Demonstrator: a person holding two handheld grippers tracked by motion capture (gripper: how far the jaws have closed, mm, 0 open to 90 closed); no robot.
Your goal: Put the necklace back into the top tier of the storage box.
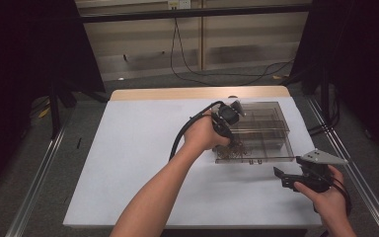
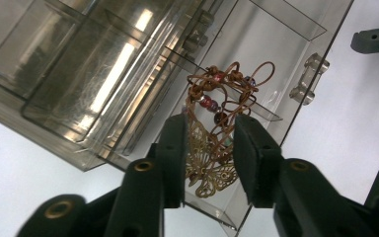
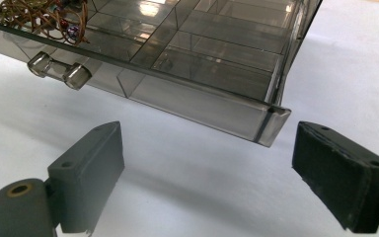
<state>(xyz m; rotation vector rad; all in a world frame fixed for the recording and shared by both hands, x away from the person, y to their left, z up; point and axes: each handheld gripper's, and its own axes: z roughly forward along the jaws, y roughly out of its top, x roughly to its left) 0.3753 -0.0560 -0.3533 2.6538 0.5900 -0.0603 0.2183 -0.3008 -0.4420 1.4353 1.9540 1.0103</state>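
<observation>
One tangle of jewellery (image 2: 216,133): copper-coloured wire loops strung with several small red and dark beads, plus one gold filigree butterfly piece, lying at the centre of the left gripper view in a corner compartment of the organiser box; the bead count is hard to make out. The same tangle appears at the upper left of the right gripper view (image 3: 39,15), cut off by the frame edge, and as a small dark cluster in the high view (image 1: 234,148). One clear smoky plastic organiser box (image 1: 276,123), right of centre on the table, divided into several compartments, with its clear hinged lid and one clasp; the exact compartment count is unclear through the reflections. One left gripper (image 2: 209,148), jaws partly apart with the butterfly piece between them; whether the pads press it cannot be told. One right gripper (image 3: 207,173), lower right in the high view, jaws spread wide and holding nothing, just off the box's near corner. One white table (image 1: 138,163).
</observation>
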